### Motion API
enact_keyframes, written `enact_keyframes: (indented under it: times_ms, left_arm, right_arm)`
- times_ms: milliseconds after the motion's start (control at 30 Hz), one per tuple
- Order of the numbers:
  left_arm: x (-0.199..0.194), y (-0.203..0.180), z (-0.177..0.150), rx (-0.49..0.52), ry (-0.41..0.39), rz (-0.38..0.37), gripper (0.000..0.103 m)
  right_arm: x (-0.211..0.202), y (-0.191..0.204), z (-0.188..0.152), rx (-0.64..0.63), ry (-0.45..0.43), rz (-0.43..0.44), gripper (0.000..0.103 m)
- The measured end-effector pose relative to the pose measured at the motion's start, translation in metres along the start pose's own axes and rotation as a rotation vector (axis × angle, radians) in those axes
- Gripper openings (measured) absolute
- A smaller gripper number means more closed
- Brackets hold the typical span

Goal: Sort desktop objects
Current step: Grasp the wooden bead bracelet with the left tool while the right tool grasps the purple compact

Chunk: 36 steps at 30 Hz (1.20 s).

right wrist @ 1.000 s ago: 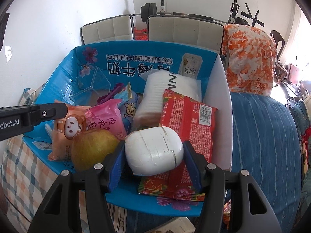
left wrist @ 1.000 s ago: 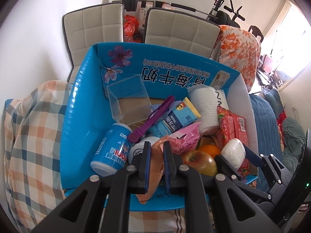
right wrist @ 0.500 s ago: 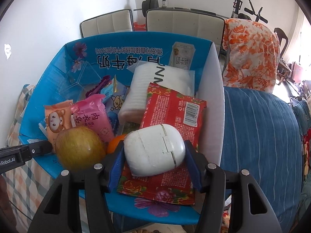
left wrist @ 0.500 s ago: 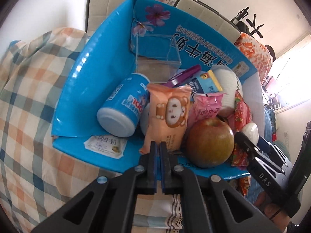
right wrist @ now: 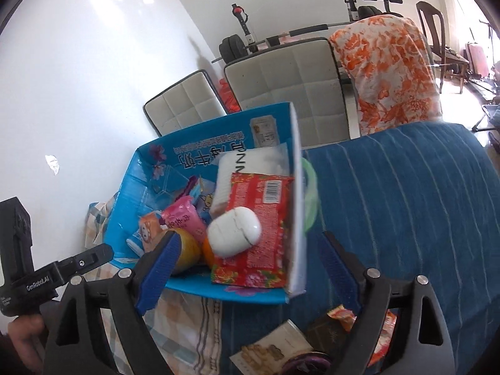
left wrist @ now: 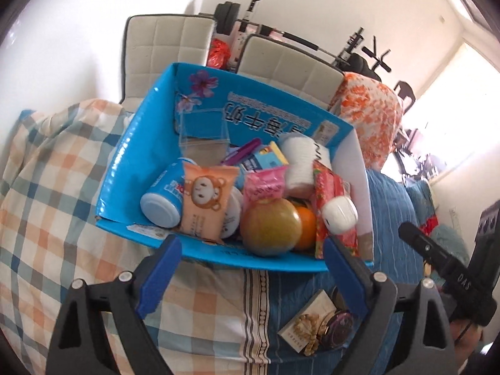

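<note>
A blue cardboard box [left wrist: 131,168] [right wrist: 131,193] on the bed holds the sorted things. Among them are an orange bear snack packet [left wrist: 206,200], an apple [left wrist: 270,226], a blue can [left wrist: 162,200] and a pink packet [left wrist: 265,184]. A white case [right wrist: 234,229] [left wrist: 340,215] lies free on a red packet [right wrist: 262,218]. My left gripper [left wrist: 250,247] hangs in front of the box's near edge, its jaws opening with nothing between the pads. My right gripper [right wrist: 250,240] is drawn back from the box too, its jaws opening and clear of the white case.
On the blue bedspread in front of the box lie a small box with a bead string [left wrist: 307,328] [right wrist: 272,350], a dark round item [left wrist: 337,328] and a crumpled wrapper [right wrist: 340,315]. Padded chairs [left wrist: 168,50] and an orange floral cloth [left wrist: 372,118] stand behind. A checked blanket [left wrist: 47,203] lies left.
The left gripper let go of the bear packet, drew back from the box and opened. The right gripper released the white case onto the red packet and pulled back, rolling.
</note>
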State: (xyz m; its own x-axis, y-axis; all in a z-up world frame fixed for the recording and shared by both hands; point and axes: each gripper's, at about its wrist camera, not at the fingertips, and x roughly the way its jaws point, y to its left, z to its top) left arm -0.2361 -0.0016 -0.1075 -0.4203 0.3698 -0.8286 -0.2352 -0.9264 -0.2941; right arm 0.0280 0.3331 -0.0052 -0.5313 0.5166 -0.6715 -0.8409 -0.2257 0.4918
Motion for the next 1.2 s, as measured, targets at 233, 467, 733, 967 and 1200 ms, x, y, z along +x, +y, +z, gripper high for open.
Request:
enact_keyframes:
  times_ms: [233, 467, 733, 967, 1200]
  left_arm:
    - [0.054, -0.091, -0.093, 0.279, 0.217, 0.018, 0.093]
    - [0.129, -0.106, -0.140, 0.261, 0.363, 0.087, 0.072]
    - [0.106, -0.080, -0.146, 0.167, 0.353, 0.061, 0.008]
    - [0.069, -0.066, -0.147, 0.104, 0.332, 0.074, 0.008]
    - [0.032, -0.050, -0.149, 0.099, 0.332, 0.068, 0.008]
  right_arm:
    - [-0.030, -0.065, -0.058, 0.029, 0.103, -0.153, 0.091]
    - [-0.034, -0.091, -0.122, 0.085, 0.221, -0.161, 0.091]
    - [0.010, -0.067, -0.148, -0.019, 0.314, -0.153, 0.091]
    - [0.051, -0.057, -0.160, -0.051, 0.395, -0.117, 0.093]
    - [0.050, -0.045, -0.165, -0.166, 0.356, -0.168, 0.078]
